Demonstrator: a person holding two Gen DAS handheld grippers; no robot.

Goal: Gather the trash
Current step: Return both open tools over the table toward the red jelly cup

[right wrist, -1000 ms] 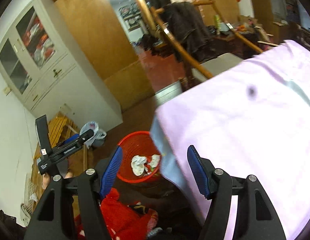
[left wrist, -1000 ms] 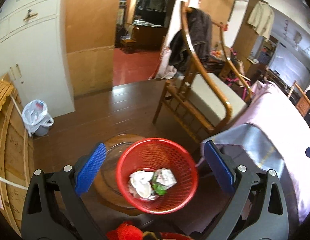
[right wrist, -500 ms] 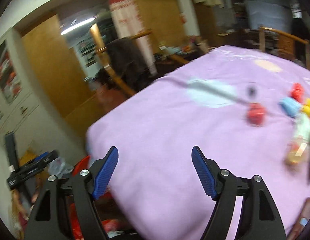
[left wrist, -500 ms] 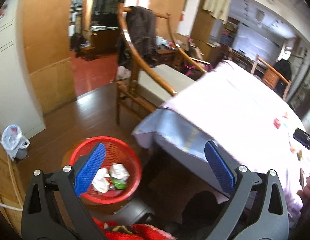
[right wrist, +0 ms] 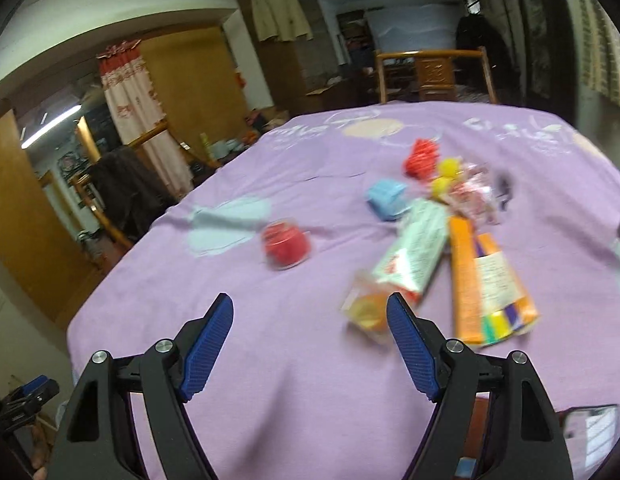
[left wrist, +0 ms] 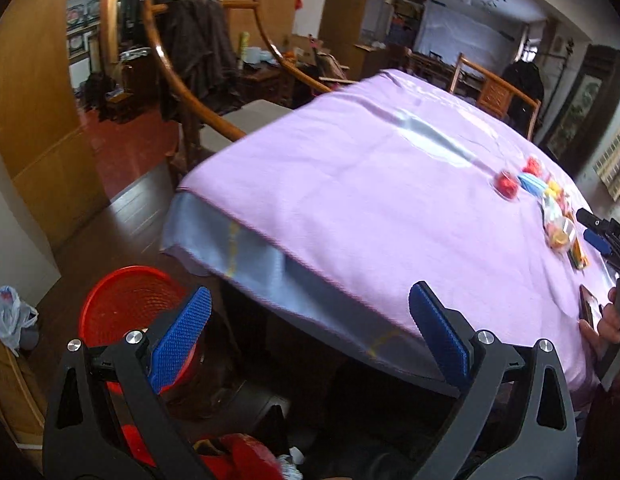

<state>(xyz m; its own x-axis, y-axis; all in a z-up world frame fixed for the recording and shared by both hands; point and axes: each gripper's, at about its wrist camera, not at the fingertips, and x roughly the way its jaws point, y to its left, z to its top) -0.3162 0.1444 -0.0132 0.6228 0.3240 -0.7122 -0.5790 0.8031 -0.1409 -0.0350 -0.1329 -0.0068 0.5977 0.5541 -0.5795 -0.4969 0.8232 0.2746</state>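
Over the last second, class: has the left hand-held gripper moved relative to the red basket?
Yes. The left hand-held gripper has swung away from the red basket, now at lower left, toward the purple tablecloth.

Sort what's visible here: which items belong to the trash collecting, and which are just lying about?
Part of the job:
- red basket on the floor
- orange packet
- white-green wrapper
- red cup
- blue lump
- right gripper, open and empty

Just lying about:
- phone
- wooden chair
- white bag

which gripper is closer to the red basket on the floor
Left. The left gripper hangs right beside the red basket; the right gripper is over the purple tablecloth.
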